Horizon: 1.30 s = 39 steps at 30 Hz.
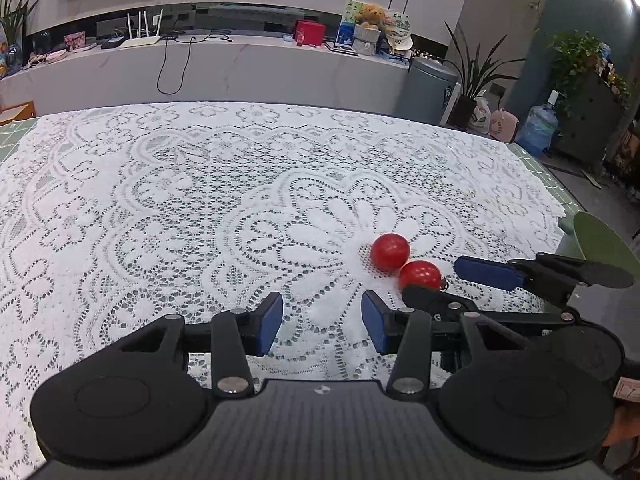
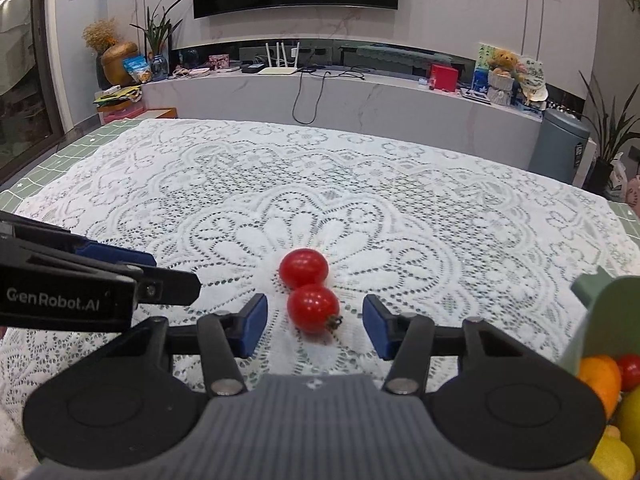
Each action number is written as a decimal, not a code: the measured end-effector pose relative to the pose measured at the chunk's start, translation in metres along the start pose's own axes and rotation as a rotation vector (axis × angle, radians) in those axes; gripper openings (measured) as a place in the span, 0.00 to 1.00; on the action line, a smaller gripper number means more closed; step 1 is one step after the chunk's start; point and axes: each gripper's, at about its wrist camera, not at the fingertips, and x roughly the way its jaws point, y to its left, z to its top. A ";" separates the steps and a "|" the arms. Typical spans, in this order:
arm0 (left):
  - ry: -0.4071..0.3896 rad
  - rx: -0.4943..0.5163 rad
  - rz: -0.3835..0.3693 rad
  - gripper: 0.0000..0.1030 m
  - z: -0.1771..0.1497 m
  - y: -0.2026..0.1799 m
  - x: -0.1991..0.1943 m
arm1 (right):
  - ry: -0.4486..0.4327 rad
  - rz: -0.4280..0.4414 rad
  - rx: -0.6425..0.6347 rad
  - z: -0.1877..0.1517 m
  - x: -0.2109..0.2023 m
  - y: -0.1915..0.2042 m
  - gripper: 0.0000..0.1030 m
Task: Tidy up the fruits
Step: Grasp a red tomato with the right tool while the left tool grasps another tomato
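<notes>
Right gripper (image 2: pixel 315 326) jaws wide, empty, straddling near tomato (image 2: pixel 313 309) at lower centre; left gripper (image 1: pixel 322 322) likewise empty. Risked nudging touching far tomato (image 2: pixel 303 268) rolling.

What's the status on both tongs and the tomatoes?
Left tongs open, empty. Right tongs open, straddling near tomato, not gripping. Far tomato touching it. Green basket at right, nothing blocking.
</notes>
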 end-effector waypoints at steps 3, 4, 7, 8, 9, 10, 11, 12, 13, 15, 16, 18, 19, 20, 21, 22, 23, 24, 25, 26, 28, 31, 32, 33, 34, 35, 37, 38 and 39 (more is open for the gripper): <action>0.001 -0.004 -0.002 0.52 0.001 0.004 0.001 | 0.003 0.007 -0.007 0.002 0.006 0.001 0.47; 0.003 -0.007 -0.002 0.52 0.001 0.005 0.001 | 0.004 0.010 -0.007 0.002 0.007 0.000 0.46; 0.004 -0.011 -0.007 0.52 0.002 0.006 0.003 | 0.007 0.017 -0.009 0.003 0.012 0.000 0.42; 0.005 -0.013 -0.011 0.52 0.003 0.005 0.004 | 0.008 0.018 -0.010 0.003 0.013 0.000 0.41; 0.008 -0.013 -0.015 0.52 0.003 0.005 0.004 | 0.009 0.016 -0.010 0.003 0.015 0.000 0.39; 0.009 -0.010 -0.016 0.52 0.003 0.004 0.005 | 0.011 0.013 -0.010 0.003 0.015 0.000 0.38; 0.009 -0.005 -0.016 0.52 0.003 0.003 0.006 | 0.013 0.010 -0.010 0.003 0.015 0.000 0.34; 0.010 0.000 -0.017 0.52 0.003 0.002 0.007 | 0.016 0.008 -0.008 0.002 0.015 -0.001 0.32; 0.012 0.004 -0.020 0.52 0.004 0.001 0.008 | 0.017 0.008 -0.006 0.001 0.015 -0.002 0.31; 0.015 0.010 -0.025 0.52 0.004 -0.001 0.011 | 0.017 0.012 0.000 0.000 0.014 -0.005 0.28; 0.015 0.014 -0.028 0.52 0.005 -0.003 0.012 | 0.017 0.010 0.002 0.000 0.014 -0.006 0.28; 0.009 0.026 -0.035 0.52 0.006 -0.006 0.014 | 0.002 -0.014 0.000 0.000 0.009 -0.006 0.27; 0.005 0.033 -0.038 0.52 0.008 -0.007 0.015 | -0.009 -0.026 -0.001 0.000 0.007 -0.007 0.27; 0.000 0.039 -0.042 0.52 0.009 -0.009 0.016 | -0.016 -0.046 -0.002 0.000 0.004 -0.008 0.27; -0.005 0.045 -0.046 0.52 0.010 -0.011 0.017 | -0.019 -0.069 -0.007 0.000 0.004 -0.008 0.27; -0.009 0.049 -0.050 0.52 0.011 -0.012 0.018 | -0.021 -0.093 -0.012 -0.001 0.003 -0.008 0.27; -0.010 0.052 -0.057 0.52 0.013 -0.014 0.021 | -0.024 -0.115 -0.016 -0.001 0.003 -0.009 0.27; -0.007 0.058 -0.065 0.52 0.014 -0.016 0.024 | -0.024 -0.125 -0.012 -0.001 0.003 -0.011 0.27; -0.002 0.066 -0.070 0.52 0.016 -0.019 0.028 | -0.020 -0.134 -0.003 -0.001 0.004 -0.013 0.27; 0.000 0.071 -0.068 0.52 0.017 -0.021 0.031 | -0.013 -0.141 0.007 -0.002 0.005 -0.017 0.27; 0.005 0.072 -0.067 0.52 0.020 -0.024 0.040 | -0.017 -0.148 -0.006 -0.002 0.006 -0.017 0.27; 0.012 0.074 -0.072 0.52 0.022 -0.027 0.049 | -0.016 -0.145 -0.012 -0.002 0.007 -0.019 0.27; 0.010 0.078 -0.076 0.52 0.023 -0.029 0.052 | -0.014 -0.147 -0.020 -0.002 0.008 -0.019 0.27; 0.007 0.081 -0.084 0.52 0.023 -0.030 0.053 | -0.013 -0.147 -0.027 -0.003 0.008 -0.017 0.27; 0.005 0.084 -0.093 0.52 0.024 -0.031 0.055 | -0.012 -0.146 -0.032 -0.003 0.009 -0.017 0.27; 0.006 0.089 -0.099 0.52 0.025 -0.032 0.057 | -0.011 -0.145 -0.036 -0.003 0.009 -0.017 0.27; 0.013 0.100 -0.107 0.52 0.026 -0.036 0.061 | -0.011 -0.144 -0.040 -0.004 0.010 -0.016 0.27; 0.017 0.105 -0.110 0.52 0.026 -0.038 0.063 | -0.011 -0.143 -0.041 -0.004 0.010 -0.016 0.27; 0.018 0.110 -0.112 0.49 0.026 -0.039 0.064 | -0.009 -0.144 -0.046 -0.005 0.011 -0.016 0.27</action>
